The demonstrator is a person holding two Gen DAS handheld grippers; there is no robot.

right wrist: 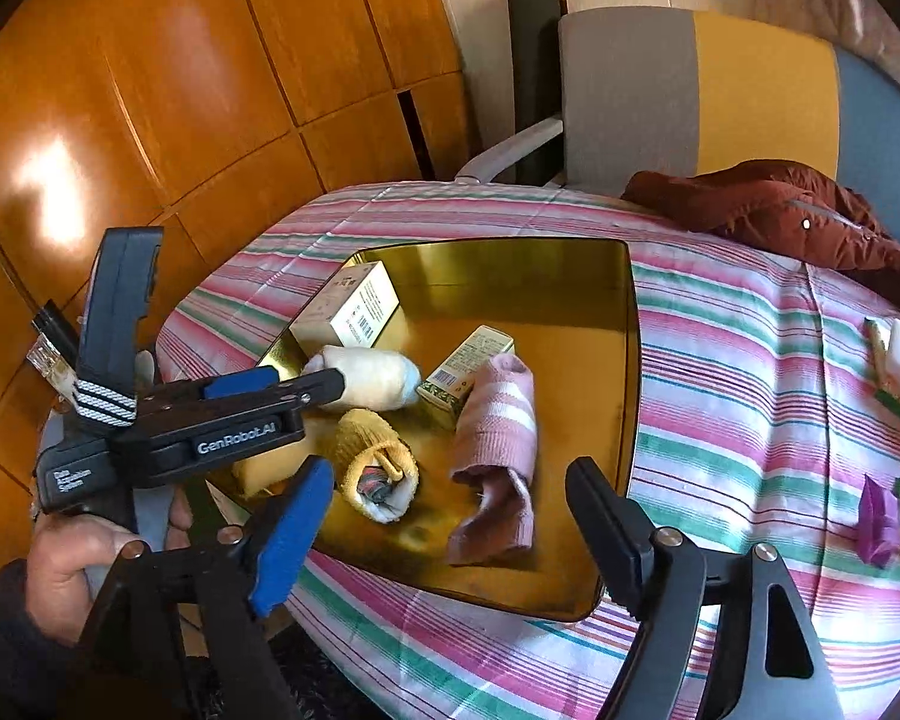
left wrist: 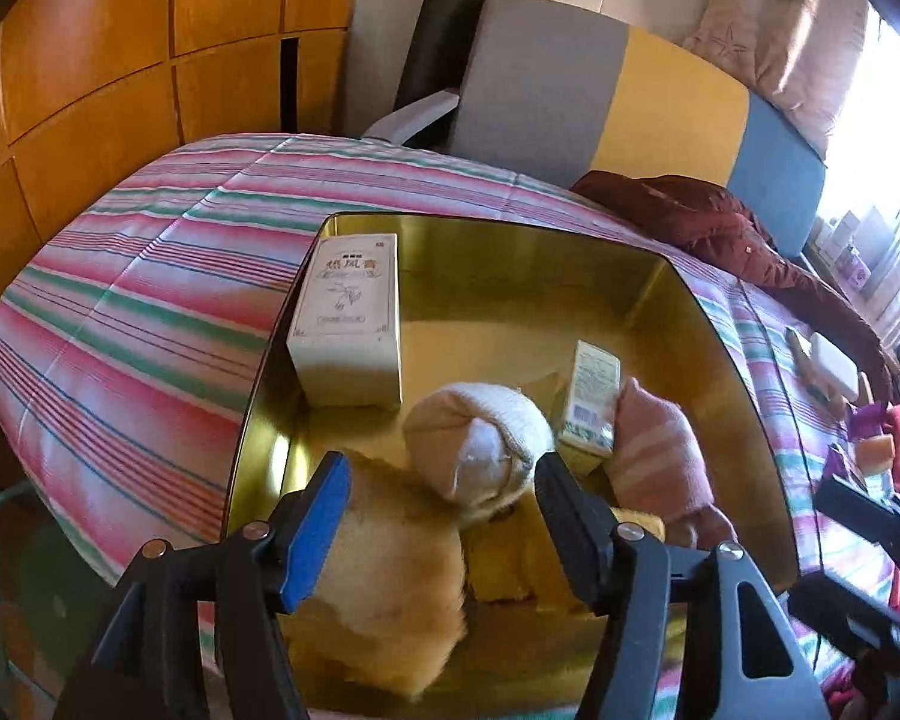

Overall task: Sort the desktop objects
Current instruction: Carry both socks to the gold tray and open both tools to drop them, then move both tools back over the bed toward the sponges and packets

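Observation:
A gold tray [right wrist: 627,360] sits on the striped tablecloth. It holds a white box [left wrist: 348,324], a small green box [right wrist: 462,369], a cream sock roll [right wrist: 378,384], a yellow sock roll [right wrist: 378,462], a pink striped sock roll [right wrist: 501,432] and a tan soft block [left wrist: 384,570]. My left gripper [left wrist: 444,516] hangs open over the tray's near left part. The tan block and the yellow sock roll [left wrist: 510,558] lie under its gap, and its pads press on nothing. My right gripper [right wrist: 450,534] stands open above the tray's near edge, just short of the pink roll.
A maroon jacket [right wrist: 798,216] lies at the table's back right. A grey, yellow and blue chair [right wrist: 690,96] stands behind it and a wooden wardrobe [right wrist: 180,90] on the left. Small items, one a purple piece [right wrist: 879,516], lie right of the tray. A hand [right wrist: 72,552] holds the left gripper.

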